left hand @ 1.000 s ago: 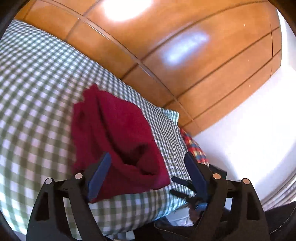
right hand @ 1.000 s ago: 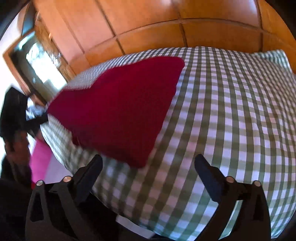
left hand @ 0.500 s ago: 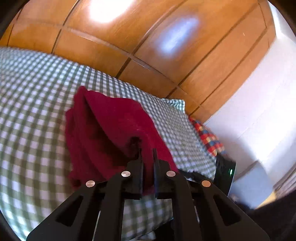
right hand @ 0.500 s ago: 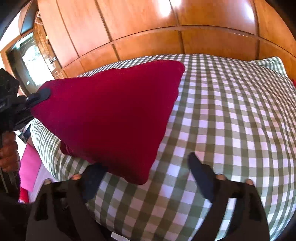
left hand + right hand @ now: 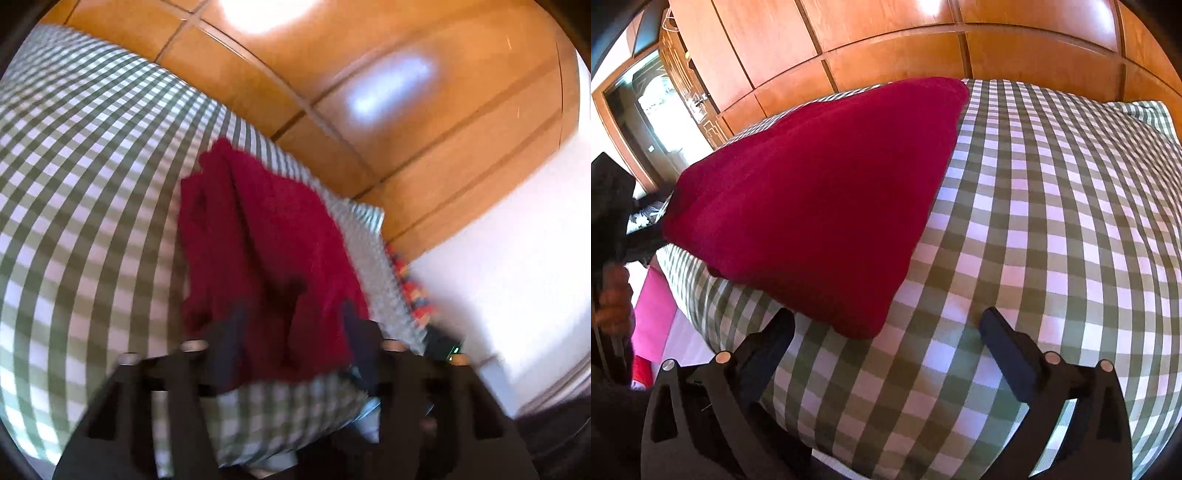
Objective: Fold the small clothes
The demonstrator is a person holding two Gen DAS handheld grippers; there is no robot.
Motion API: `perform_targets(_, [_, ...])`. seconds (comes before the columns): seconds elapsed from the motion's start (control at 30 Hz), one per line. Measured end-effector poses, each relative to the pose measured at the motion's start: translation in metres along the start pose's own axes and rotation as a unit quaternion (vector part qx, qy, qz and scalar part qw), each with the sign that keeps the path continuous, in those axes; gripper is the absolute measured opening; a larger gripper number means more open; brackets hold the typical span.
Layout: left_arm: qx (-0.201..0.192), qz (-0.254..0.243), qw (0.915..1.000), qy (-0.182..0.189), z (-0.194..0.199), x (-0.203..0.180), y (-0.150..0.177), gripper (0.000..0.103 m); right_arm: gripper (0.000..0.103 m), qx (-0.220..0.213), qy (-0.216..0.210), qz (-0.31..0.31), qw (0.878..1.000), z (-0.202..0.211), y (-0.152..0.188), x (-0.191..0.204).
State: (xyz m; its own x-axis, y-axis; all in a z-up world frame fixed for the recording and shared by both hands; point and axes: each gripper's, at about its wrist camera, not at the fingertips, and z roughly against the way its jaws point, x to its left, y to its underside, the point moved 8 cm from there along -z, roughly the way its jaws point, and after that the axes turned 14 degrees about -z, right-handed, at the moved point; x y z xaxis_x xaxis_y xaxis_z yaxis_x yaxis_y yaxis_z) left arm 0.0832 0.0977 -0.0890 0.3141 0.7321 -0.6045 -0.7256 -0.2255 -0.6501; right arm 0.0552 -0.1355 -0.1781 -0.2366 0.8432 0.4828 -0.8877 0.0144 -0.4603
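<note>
Blurring hid the left gripper's (image 5: 291, 332) opening jaws astride the soft red cloth (image 5: 820, 199); the right gripper (image 5: 886, 332) gaped over the checked bed (image 5: 1052, 221).

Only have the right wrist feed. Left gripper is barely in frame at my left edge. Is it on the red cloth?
Observer: The left wrist view is blurred. The left gripper has its jaws opening, with the near edge of the red cloth between them. The pads look clear of it.
Operator: Is the cloth flat on that side?
Observer: No. Long ridges run along its top, with a dark hollow close to the fingers.
Operator: Anything past that side of the bed?
Observer: A multicoloured plaid fabric shows at the edge of the checked cover, then a white surface.
</note>
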Motion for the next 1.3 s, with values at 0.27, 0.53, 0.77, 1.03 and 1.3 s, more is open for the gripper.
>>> perform_targets(0.27, [0.039,0.016,0.9991,0.001,-0.043,0.015,-0.032,0.057,0.101,-0.022,-0.001,-0.03,0.999,0.049,-0.005,-0.038])
perform_targets(0.53, [0.045,-0.003,0.9989,-0.011,-0.068,0.017,-0.039,0.015,0.101,-0.065,0.002,-0.032,0.997,0.068,-0.04,-0.037])
perform_targets(0.77, [-0.011,-0.091,0.9942,-0.057,-0.027,-0.01,-0.056,0.012,0.101,-0.114,0.021,0.072,0.991,0.043,-0.062,0.024])
perform_targets(1.03, [0.056,-0.066,0.9812,-0.173,-0.052,0.043,-0.019,0.024,0.1,-0.103,0.073,0.117,0.985,-0.016,-0.041,0.041])
perform_targets(1.3, [-0.026,-0.167,0.9511,-0.258,-0.021,-0.021,-0.03,0.07,0.101,-0.066,0.021,0.058,0.996,-0.011,-0.042,0.027])
